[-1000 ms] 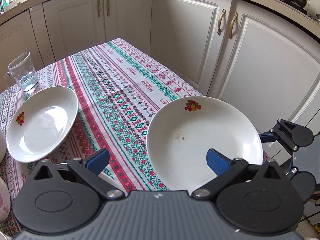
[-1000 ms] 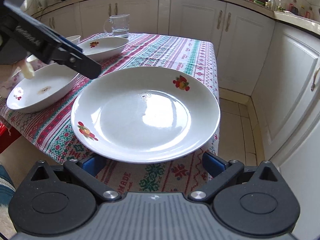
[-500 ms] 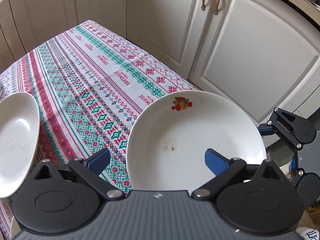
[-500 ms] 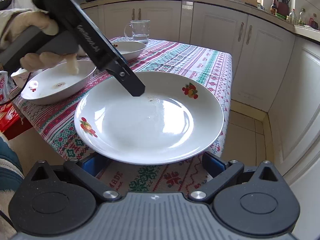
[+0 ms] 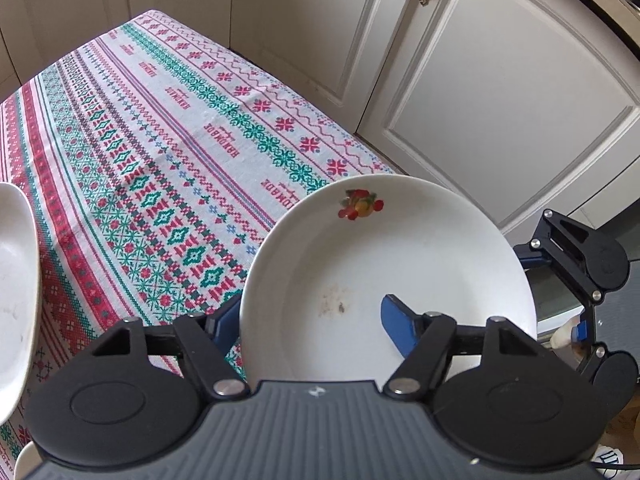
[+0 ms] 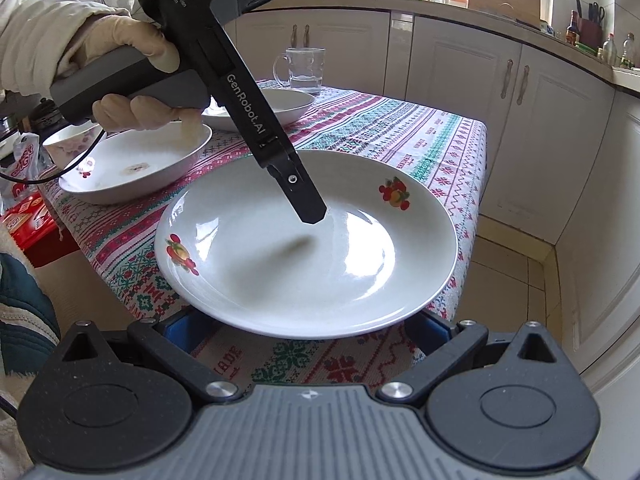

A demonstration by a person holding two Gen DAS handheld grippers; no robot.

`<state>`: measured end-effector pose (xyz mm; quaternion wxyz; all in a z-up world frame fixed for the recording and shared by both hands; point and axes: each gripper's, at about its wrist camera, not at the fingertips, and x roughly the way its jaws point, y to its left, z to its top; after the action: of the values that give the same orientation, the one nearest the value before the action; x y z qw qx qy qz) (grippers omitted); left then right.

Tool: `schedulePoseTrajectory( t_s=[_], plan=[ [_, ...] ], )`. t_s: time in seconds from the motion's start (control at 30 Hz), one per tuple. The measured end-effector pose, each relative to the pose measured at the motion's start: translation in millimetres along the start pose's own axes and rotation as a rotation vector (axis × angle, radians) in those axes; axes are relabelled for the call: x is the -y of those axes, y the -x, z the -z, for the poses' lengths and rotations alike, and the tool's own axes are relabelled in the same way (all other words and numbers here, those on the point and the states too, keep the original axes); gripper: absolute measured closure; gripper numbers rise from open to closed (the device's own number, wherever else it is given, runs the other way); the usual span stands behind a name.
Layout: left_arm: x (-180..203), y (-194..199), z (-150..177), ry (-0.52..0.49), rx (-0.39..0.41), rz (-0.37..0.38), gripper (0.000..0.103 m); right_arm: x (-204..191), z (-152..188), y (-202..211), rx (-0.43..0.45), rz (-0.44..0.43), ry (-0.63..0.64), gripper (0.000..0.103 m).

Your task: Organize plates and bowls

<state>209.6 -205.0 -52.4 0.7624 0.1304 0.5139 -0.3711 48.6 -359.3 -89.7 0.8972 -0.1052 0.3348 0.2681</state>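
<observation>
Now the left gripper, jaws just closing, straddles the near rim of the fruit-print plate at the tablecloth's corner; its pads look not yet seated. The right gripper waits open beneath the plate. Clamp squarely before lifting.

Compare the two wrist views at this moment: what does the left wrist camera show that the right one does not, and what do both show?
Only the left wrist view shows the left gripper from behind, its jaws straddling the plate's rim, having just been closing, and faint brown specks in the plate.

Only the right wrist view shows the gloved hand holding that gripper, a glass mug, a small floral bowl, and the right gripper with its fingers under the plate's near edge.

Both show the fruit-decal plate and the patterned tablecloth.
</observation>
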Motion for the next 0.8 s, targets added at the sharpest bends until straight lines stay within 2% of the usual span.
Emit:
schedulePoseTrajectory(
  t_s=[0.03, 0.37, 0.8],
  plan=[
    [-0.3, 0.0, -0.9, 0.001, 0.002, 0.005, 0.035, 0.0, 0.0, -0.1, 0.0, -0.002, 0.001, 0.0],
    [0.0, -0.7, -1.6, -0.014, 0.004, 0.006, 0.036, -1.7, -3.3, -2.6, -0.013, -0.001, 0.004, 0.0],
    [-16.7, 16.7, -6.2, 0.009, 0.065, 0.001, 0.036, -2.5, -22.4, -9.5, -0.028, 0.013, 0.03, 0.0]
  ],
)
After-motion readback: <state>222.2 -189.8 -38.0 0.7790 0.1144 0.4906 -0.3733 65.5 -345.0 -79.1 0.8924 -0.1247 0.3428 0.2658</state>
